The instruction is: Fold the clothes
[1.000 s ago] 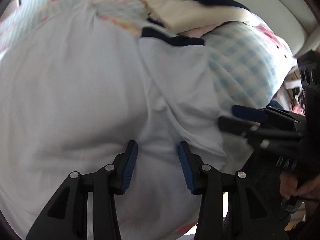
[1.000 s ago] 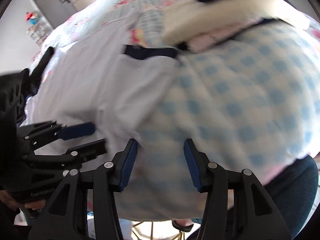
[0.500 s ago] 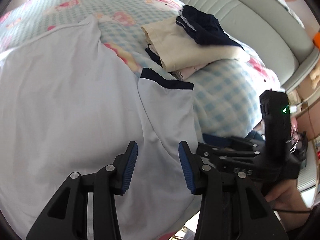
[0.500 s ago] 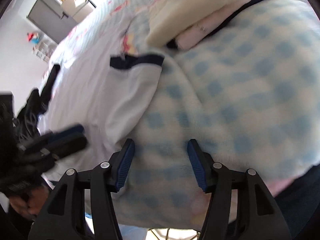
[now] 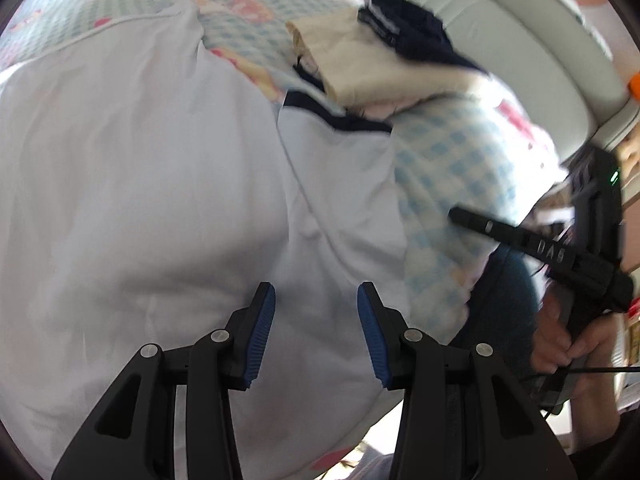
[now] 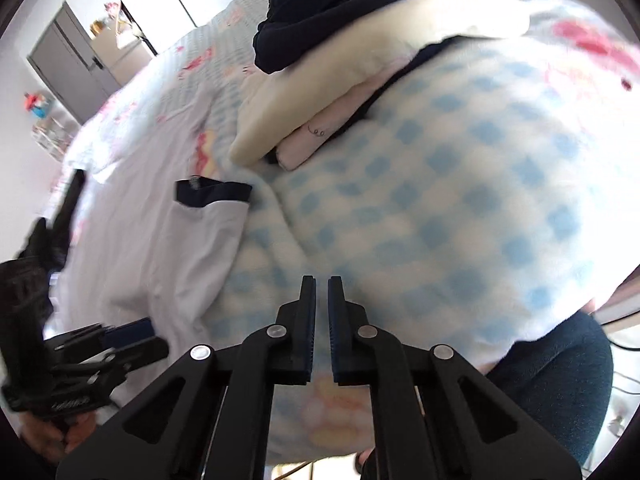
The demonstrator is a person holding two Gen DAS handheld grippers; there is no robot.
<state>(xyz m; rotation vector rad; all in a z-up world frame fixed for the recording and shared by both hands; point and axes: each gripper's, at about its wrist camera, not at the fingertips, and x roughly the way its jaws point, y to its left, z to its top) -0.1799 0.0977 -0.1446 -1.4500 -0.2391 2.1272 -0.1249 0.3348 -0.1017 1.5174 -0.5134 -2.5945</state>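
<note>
A white shirt [image 5: 140, 184] lies spread over the bed, and its short sleeve with a navy cuff [image 5: 336, 120] points toward a pile of folded clothes [image 5: 360, 64]. My left gripper [image 5: 316, 296] hovers open just above the shirt where the sleeve joins the body, with nothing between its fingers. In the right wrist view my right gripper [image 6: 321, 284] is shut on nothing, over the blue-checked blanket [image 6: 440, 220] just right of the shirt's [image 6: 140, 248] sleeve edge. It also shows as the right gripper [image 5: 456, 213] in the left wrist view, to the right of the sleeve.
The folded clothes [image 6: 320, 92], cream, pink and navy, sit on the blanket beyond the navy cuff [image 6: 212, 192]. A padded grey headboard [image 5: 520, 40] runs behind them. A person's leg in dark trousers [image 6: 560, 380] stands at the bed's near edge. A grey door [image 6: 68, 68] shows far left.
My right gripper has gone from open to shut with nothing in it. The left gripper stayed open and dropped a little closer to the shirt.
</note>
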